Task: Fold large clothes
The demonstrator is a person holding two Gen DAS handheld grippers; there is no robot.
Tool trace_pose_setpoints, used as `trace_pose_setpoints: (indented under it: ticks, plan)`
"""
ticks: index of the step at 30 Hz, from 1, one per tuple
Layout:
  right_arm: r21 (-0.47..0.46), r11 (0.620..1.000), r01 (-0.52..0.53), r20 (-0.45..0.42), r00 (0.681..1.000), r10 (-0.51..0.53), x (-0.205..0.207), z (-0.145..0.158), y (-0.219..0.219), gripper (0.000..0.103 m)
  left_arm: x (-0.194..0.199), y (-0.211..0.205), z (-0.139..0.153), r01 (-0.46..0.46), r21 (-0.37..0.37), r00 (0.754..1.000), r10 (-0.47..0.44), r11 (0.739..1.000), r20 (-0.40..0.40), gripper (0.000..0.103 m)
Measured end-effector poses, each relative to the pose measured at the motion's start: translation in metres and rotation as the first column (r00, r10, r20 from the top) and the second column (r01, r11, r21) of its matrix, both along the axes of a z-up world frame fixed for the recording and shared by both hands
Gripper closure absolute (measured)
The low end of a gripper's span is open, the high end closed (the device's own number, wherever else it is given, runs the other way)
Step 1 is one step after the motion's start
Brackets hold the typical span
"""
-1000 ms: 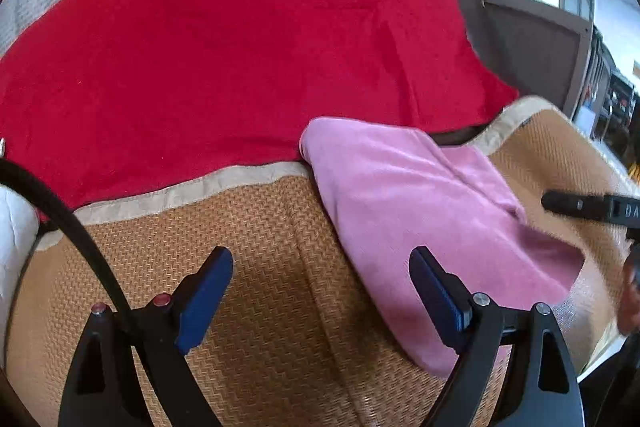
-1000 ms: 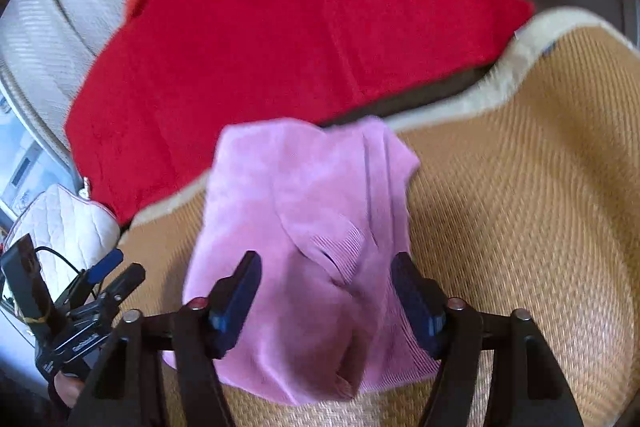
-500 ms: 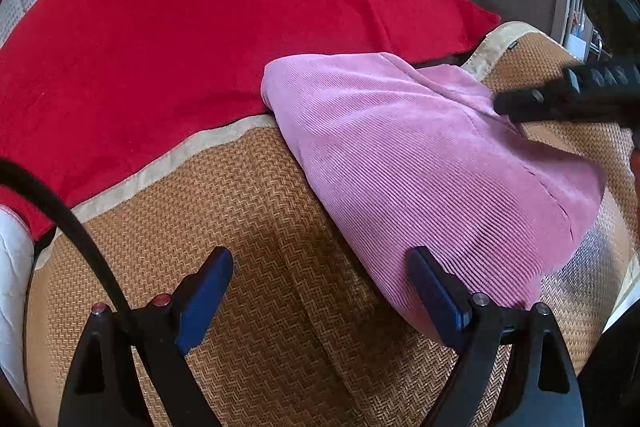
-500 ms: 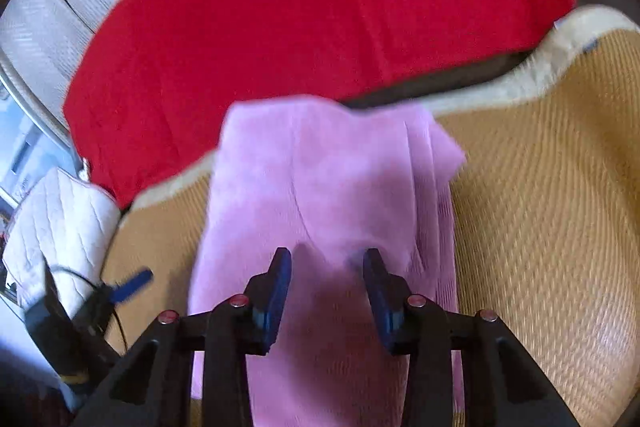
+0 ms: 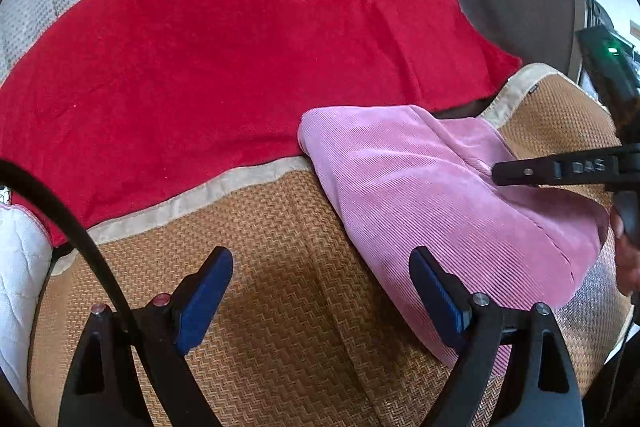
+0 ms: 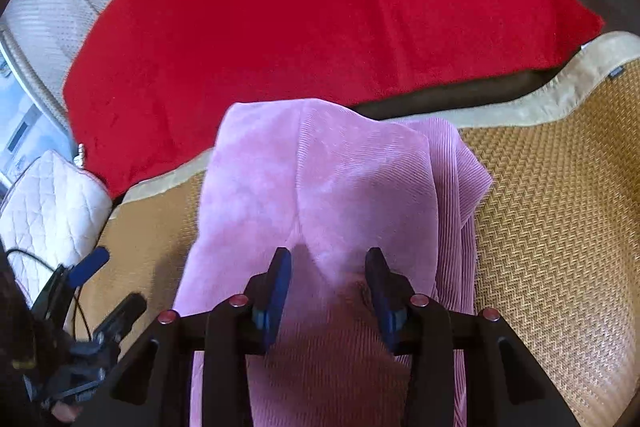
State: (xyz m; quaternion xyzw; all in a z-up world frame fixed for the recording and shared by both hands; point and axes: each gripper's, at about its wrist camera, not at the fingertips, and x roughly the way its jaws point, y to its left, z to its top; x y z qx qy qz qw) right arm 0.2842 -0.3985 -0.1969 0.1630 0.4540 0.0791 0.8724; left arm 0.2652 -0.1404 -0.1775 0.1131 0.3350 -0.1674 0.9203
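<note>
The left gripper (image 5: 320, 291) pointed downward over the woven mat (image 5: 280, 307), its two blue-padded fingers (image 5: 204, 299) spread wide with nothing between them; its right finger stood just at the near edge of the pink garment (image 5: 440, 207). The right gripper (image 6: 328, 279) angled down onto that same garment, reaching in from the mat's right edge in the left wrist view (image 5: 560, 169). Its jaws had just been closing, narrowed around a raised pucker of pink cloth that sat between the pads (image 6: 276, 291); whether the pads actually pressed the cloth could not be told.

The one pink garment (image 6: 320, 187) was soft corduroy with fine ribs, folded into a thick, rounded bundle lying across the mat's far edge, its far end overlapping the beige trim (image 6: 540, 99). The single mat (image 6: 560, 207) was tan, in a herringbone weave. Beyond it lay one red fleece blanket (image 5: 240, 47), plush and spread flat. A white quilted cushion (image 6: 52, 195) sat at the mat's left corner.
</note>
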Motion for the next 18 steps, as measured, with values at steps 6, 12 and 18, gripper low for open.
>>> trace_pose_setpoints:
  ticks: [6, 12, 18]
  plan:
    - [-0.017, 1.0, 0.001, 0.071, 0.997, 0.0, -0.024, 0.025, 0.001, 0.048, -0.004, 0.006, 0.004, -0.017, 0.002, 1.0, 0.017, 1.0, 0.017, 0.013]
    - [-0.071, 0.997, 0.007, 0.088, 0.996, 0.0, -0.034, 0.032, 0.009, 0.048, -0.003, 0.015, 0.007, -0.03, -0.004, 0.999, 0.03, 1.0, 0.019, 0.013]
    - [-0.263, 0.965, 0.024, 0.132, 0.991, 0.011, -0.032, 0.04, 0.037, 0.047, 0.004, 0.028, 0.007, -0.067, -0.03, 0.998, 0.067, 0.997, -0.008, 0.013]
